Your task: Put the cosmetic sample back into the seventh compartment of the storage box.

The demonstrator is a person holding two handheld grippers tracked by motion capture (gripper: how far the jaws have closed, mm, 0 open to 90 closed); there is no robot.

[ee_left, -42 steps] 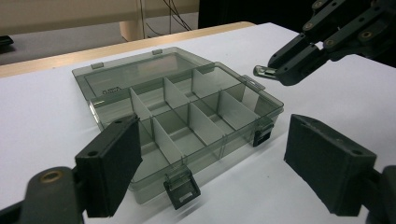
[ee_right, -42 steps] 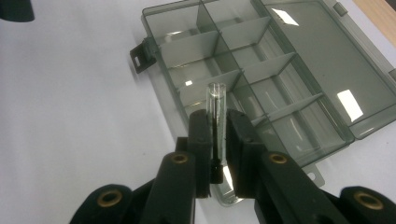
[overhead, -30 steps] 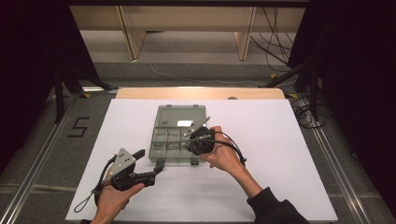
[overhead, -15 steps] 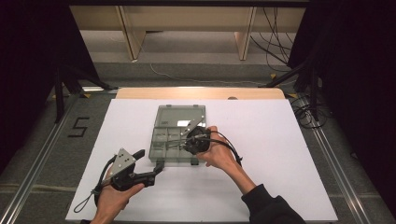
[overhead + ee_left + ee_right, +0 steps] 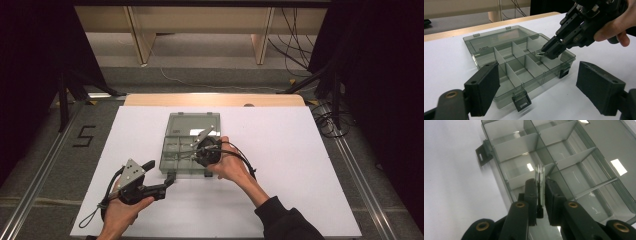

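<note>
- The right hand-held gripper (image 5: 539, 195) is clenched on a small clear tube (image 5: 539, 173), which sticks out past the jaw tips. It hangs over the open compartment box (image 5: 170, 150), above the near-right cells as the left gripper view shows.
- The left hand-held gripper (image 5: 537, 85) is released, its jaws spread wide and holding nothing. It sits low on the bench (image 5: 310, 165) just in front of the box's near edge, facing its front latch (image 5: 521, 100).
- The box lies flat with its lid (image 5: 496, 37) folded back. All the cells I can see look bare.
- Likely slip: the tube is thin, smooth and pinched along only a short length. A tilt of the wrist could let it swivel or slide out early and bounce into the wrong cell.
- Likely snag: the dividers (image 5: 532, 67) stand upright and close together. Coming down off-centre could knock the tube tip against one and flick it out of the grip.
- Likely shift: nothing pins the light box. A bump from the right jaws could skid it across the paper-covered bench, since the left jaws are near but not touching it.
</note>
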